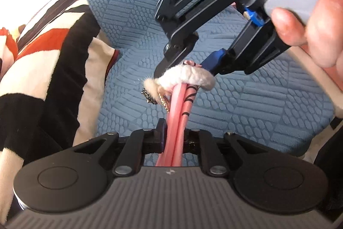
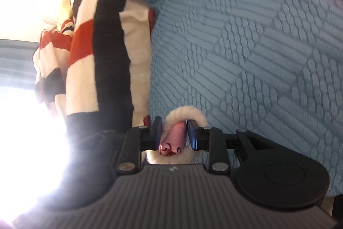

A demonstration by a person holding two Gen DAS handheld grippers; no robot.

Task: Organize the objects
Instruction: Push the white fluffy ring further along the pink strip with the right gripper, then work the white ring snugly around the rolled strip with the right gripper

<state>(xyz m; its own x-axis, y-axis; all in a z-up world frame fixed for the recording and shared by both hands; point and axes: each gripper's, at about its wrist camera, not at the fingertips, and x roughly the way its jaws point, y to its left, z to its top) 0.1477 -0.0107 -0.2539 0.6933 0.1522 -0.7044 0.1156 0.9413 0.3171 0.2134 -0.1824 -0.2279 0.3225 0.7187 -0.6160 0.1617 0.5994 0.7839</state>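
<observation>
My left gripper [image 1: 174, 136] is shut on a bundle of pink cords [image 1: 180, 113] with black markings, which stick up away from the camera. A white fluffy hair tie [image 1: 188, 77] rings the far end of the bundle. A gold chain [image 1: 164, 101] and a dark beaded piece hang just below the tie. My right gripper [image 1: 185, 68] comes in from the upper right, held by a hand [image 1: 317, 20], one fingertip on each side of the tie. In the right wrist view the pink end [image 2: 173, 140] sits between the blue pads [image 2: 191, 134] of the right gripper [image 2: 174, 134], open, with the fluffy tie [image 2: 184, 114] looped around the fingertips.
Everything hangs over a blue textured cover [image 1: 257, 100] on a seat and backrest. A black, white and red blanket [image 1: 49, 70] is piled on the left, also seen in the right wrist view [image 2: 103, 57]. Strong glare whitens the left of that view.
</observation>
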